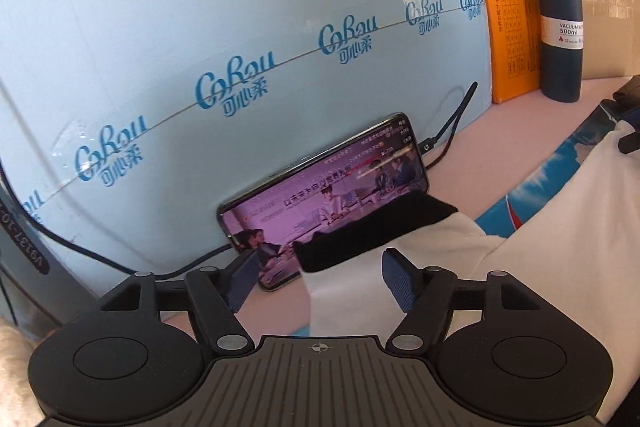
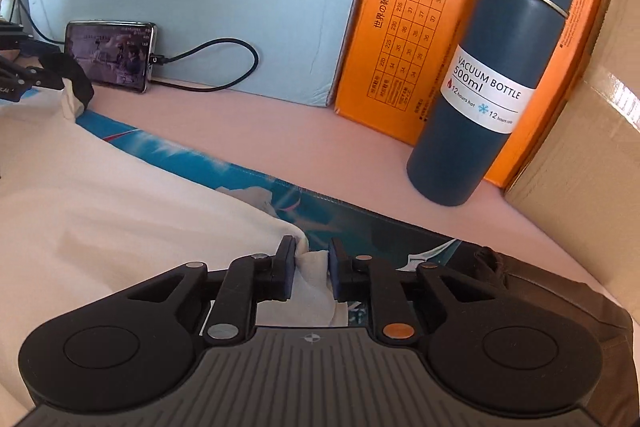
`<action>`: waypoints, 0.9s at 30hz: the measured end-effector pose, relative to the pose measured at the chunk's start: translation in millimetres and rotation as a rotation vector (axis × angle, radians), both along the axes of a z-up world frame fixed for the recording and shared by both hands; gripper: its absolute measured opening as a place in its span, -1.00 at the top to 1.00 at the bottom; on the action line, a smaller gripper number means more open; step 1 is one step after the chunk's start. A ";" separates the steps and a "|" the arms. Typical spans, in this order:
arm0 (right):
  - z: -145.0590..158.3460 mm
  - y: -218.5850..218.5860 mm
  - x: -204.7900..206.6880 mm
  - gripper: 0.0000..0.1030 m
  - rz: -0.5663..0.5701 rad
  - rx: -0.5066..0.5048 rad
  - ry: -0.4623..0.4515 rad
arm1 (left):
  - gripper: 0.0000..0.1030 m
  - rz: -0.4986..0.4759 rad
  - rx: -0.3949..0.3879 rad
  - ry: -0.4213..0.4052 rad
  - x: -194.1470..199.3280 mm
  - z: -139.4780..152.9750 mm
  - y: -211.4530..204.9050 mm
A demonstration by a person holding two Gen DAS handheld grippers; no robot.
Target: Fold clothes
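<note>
A white garment point(image 1: 560, 235) with a black cuff point(image 1: 368, 231) lies on a blue printed mat point(image 2: 248, 179) over the pink table. My left gripper point(image 1: 316, 275) is wide open; the white sleeve with the black cuff runs between its fingers without being pinched. In the right wrist view the left gripper point(image 2: 24, 75) shows at the far left beside the cuff point(image 2: 76, 75). My right gripper point(image 2: 312, 275) is shut on a bunched white edge of the garment point(image 2: 316, 271), held just above the mat. The white cloth point(image 2: 100, 195) spreads to the left.
A phone point(image 1: 320, 203) playing video leans on a light blue box point(image 1: 200, 27), with a black cable point(image 2: 224, 67). An orange box point(image 2: 408, 27) and a dark blue vacuum bottle point(image 2: 488, 67) stand at the back right. A cardboard box point(image 2: 592, 147) is at the right, dark cloth point(image 2: 560, 299) below it.
</note>
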State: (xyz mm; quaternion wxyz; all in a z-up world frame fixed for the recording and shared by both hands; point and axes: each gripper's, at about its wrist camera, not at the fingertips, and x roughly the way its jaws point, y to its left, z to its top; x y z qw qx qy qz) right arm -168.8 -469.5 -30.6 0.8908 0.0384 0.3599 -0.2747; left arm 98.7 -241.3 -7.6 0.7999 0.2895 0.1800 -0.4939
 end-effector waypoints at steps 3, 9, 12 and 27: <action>10.6 7.0 -14.9 0.09 -0.060 -0.010 -0.076 | -0.37 0.087 -0.056 0.030 -0.3 15.8 54.8; 45.2 65.1 -35.1 -0.31 0.063 0.005 -0.323 | -0.50 0.274 -0.228 0.258 -17.0 24.9 178.6; 50.6 97.7 -30.1 -0.35 0.211 0.127 -0.406 | -0.50 0.356 -0.288 0.361 -53.4 11.3 232.3; -0.7 196.4 34.0 0.34 0.282 0.382 -0.256 | 0.84 0.340 -0.368 0.401 -155.6 -35.9 290.2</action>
